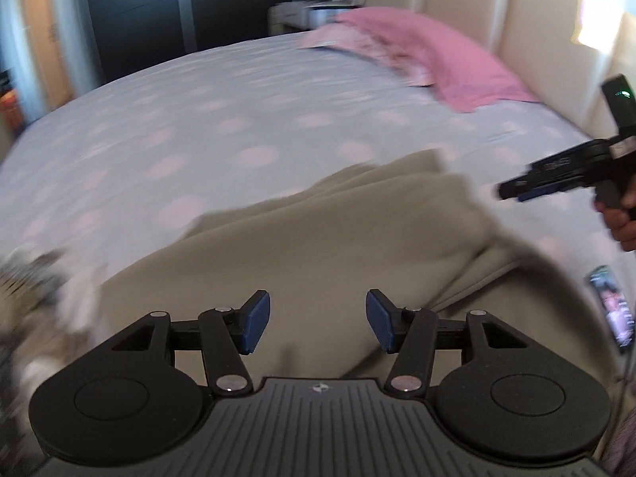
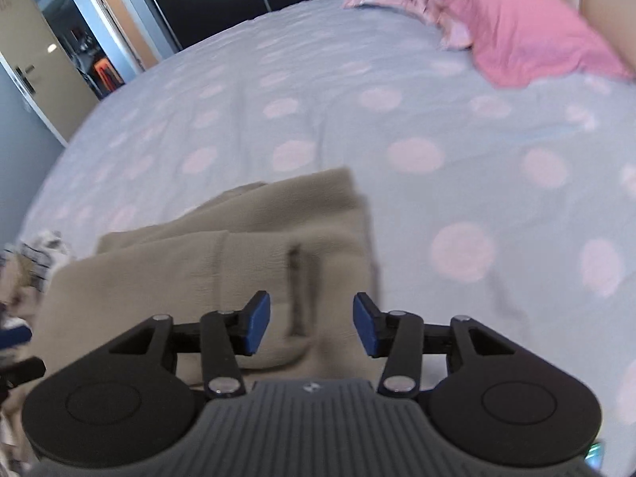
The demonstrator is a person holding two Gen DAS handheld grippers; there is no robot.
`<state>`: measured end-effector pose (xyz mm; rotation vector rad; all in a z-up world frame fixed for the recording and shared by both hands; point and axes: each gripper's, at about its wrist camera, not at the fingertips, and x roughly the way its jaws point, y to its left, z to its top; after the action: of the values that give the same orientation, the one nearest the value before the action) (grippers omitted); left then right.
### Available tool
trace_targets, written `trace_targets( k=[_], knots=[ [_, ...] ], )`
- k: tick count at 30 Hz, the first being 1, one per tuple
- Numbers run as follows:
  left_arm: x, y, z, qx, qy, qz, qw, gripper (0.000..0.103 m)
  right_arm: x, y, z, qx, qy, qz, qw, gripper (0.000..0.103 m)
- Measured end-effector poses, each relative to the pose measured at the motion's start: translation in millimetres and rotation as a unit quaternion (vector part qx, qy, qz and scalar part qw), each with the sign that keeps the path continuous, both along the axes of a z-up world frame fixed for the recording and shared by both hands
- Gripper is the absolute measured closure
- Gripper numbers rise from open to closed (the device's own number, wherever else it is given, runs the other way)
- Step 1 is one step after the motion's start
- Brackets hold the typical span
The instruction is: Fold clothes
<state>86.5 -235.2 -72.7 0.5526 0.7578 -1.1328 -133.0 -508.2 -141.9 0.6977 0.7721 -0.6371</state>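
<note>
A beige garment (image 1: 338,238) lies folded in layers on the bed's near side; in the right wrist view the beige garment (image 2: 246,246) shows a dark slit pocket. My left gripper (image 1: 318,324) hovers over it, open, with nothing between its blue pads. My right gripper (image 2: 312,324) is open too, above the garment's right edge, and holds nothing. The left wrist view also catches the right gripper (image 1: 512,192) at the far right, held by a hand (image 1: 624,222).
The bedspread (image 2: 417,127) is pale lilac with pink dots. Pink pillows (image 1: 429,51) lie by the cream headboard (image 1: 528,12). A heap of patterned clothes (image 1: 28,298) sits at the left. A phone (image 1: 612,306) lies at the bed's right edge.
</note>
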Motion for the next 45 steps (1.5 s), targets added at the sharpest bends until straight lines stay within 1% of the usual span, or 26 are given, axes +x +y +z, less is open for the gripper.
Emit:
trace_targets(
  k=[1, 4, 6, 9, 11, 13, 15, 17, 18, 19, 21, 22, 23, 24, 25, 26, 28, 30, 33, 35, 38, 39, 40, 41, 42, 45],
  knots=[
    [8.4, 11.8, 0.8, 0.001, 0.0, 0.018, 0.9998, 0.051, 2.9, -0.1, -5.4, 0.016, -0.004, -0.001, 1.0, 0.052],
    [31.4, 45.9, 2.1, 0.004, -0.001, 0.071, 0.9975, 0.05, 11.7, -2.7, -26.8, 0.063, -0.009, -0.011, 0.998, 0.045],
    [42.4, 64.0, -1.4, 0.01, 0.0, 0.097, 0.9952, 0.048, 15.5, -3.0, -39.7, 0.078, -0.005, -0.02, 0.997, 0.045],
    [52.0, 78.6, -17.2, 0.029, 0.011, 0.116, 0.9928, 0.048, 20.2, -3.2, -51.9, 0.09, -0.015, -0.028, 0.995, 0.046],
    [53.1, 85.0, -33.7, 0.044, 0.019, 0.111, 0.9927, 0.048, 20.7, -1.9, -56.4, 0.099, -0.027, -0.042, 0.994, 0.05],
    [50.1, 89.2, -52.9, 0.075, 0.023, 0.099, 0.992, 0.048, 22.2, -0.8, -58.1, 0.105, -0.036, -0.053, 0.992, 0.053],
    [41.0, 90.0, -70.4, 0.106, 0.001, 0.079, 0.9912, 0.048, 25.3, 2.4, -56.0, 0.096, -0.032, -0.054, 0.993, 0.058],
    [32.7, 87.4, -83.7, 0.124, -0.047, 0.072, 0.9886, 0.049, 27.1, 2.8, -56.5, 0.094, -0.027, -0.055, 0.994, 0.059],
    [31.9, 84.9, -87.0, 0.119, -0.063, 0.075, 0.988, 0.049, 27.7, 2.6, -57.5, 0.095, -0.024, -0.057, 0.994, 0.058],
    [33.2, 81.8, -87.3, 0.111, -0.069, 0.083, 0.9879, 0.05, 28.4, 2.3, -58.4, 0.096, -0.021, -0.059, 0.993, 0.057],
    [37.7, 77.0, -82.9, 0.081, -0.062, 0.107, 0.989, 0.054, 29.2, 1.9, -60.6, 0.098, -0.016, -0.064, 0.993, 0.057],
    [38.6, 74.6, -80.2, 0.073, -0.06, 0.111, 0.9893, 0.057, 28.7, 2.0, -62.1, 0.099, -0.017, -0.067, 0.993, 0.057],
    [38.2, 72.4, -79.0, 0.072, -0.065, 0.114, 0.9887, 0.065, 28.4, 2.3, -62.8, 0.1, -0.017, -0.07, 0.992, 0.057],
    [37.7, 70.4, -78.0, 0.072, -0.071, 0.116, 0.9881, 0.071, 28.0, 3.3, -62.1, 0.099, -0.018, -0.073, 0.992, 0.06],
    [36.9, 69.6, -78.3, 0.078, -0.079, 0.117, 0.9869, 0.075, 27.4, 4.6, -59.6, 0.095, -0.021, -0.075, 0.992, 0.07],
    [36.3, 69.0, -78.7, 0.083, -0.085, 0.119, 0.9858, 0.08, 26.7, 6.1, -55.8, 0.087, -0.025, -0.078, 0.993, 0.077],
    [36.9, 70.3, -80.4, 0.089, -0.089, 0.122, 0.9846, 0.083, 24.9, 8.8, -44.1, 0.067, -0.038, -0.078, 0.994, 0.083],
    [37.5, 71.9, -82.3, 0.095, -0.091, 0.126, 0.9833, 0.084, 23.6, 11.7, -27.7, 0.048, -0.064, -0.077, 0.994, 0.085],
    [41.3, 72.4, -85.9, 0.099, -0.097, 0.132, 0.9815, 0.086, 22.1, 20.4, 7.3, 0.007, -0.128, -0.058, 0.99, 0.087],
    [41.4, 73.1, -84.6, 0.096, -0.099, 0.143, 0.9801, 0.088, 22.4, 31.0, 36.3, -0.04, -0.178, -0.029, 0.983, 0.088],
    [37.9, 74.4, -78.5, 0.079, -0.102, 0.159, 0.9788, 0.089, 17.0, 44.9, 74.9, -0.101, -0.241, -0.007, 0.965, 0.089],
    [34.1, 73.8, -77.9, 0.077, -0.108, 0.155, 0.979, 0.089, 14.9, 49.2, 87.2, -0.119, -0.261, -0.001, 0.958, 0.089],
    [30.3, 73.1, -77.3, 0.074, -0.114, 0.151, 0.9791, 0.089, 13.0, 51.7, 95.9, -0.137, -0.27, 0.002, 0.953, 0.089],
    [26.5, 72.4, -76.7, 0.072, -0.119, 0.148, 0.9791, 0.09, 11.9, 51.1, 98.4, -0.152, -0.265, 0.003, 0.952, 0.089],
    [23.3, 71.7, -76.9, 0.071, -0.123, 0.144, 0.9793, 0.09, 11.8, 47.8, 96.3, -0.159, -0.251, 0.002, 0.955, 0.089],
    [25.1, 68.6, -86.8, 0.085, -0.12, 0.14, 0.9791, 0.09, 17.4, 30.9, 65.8, -0.139, -0.171, -0.019, 0.975, 0.089]
  ],
)
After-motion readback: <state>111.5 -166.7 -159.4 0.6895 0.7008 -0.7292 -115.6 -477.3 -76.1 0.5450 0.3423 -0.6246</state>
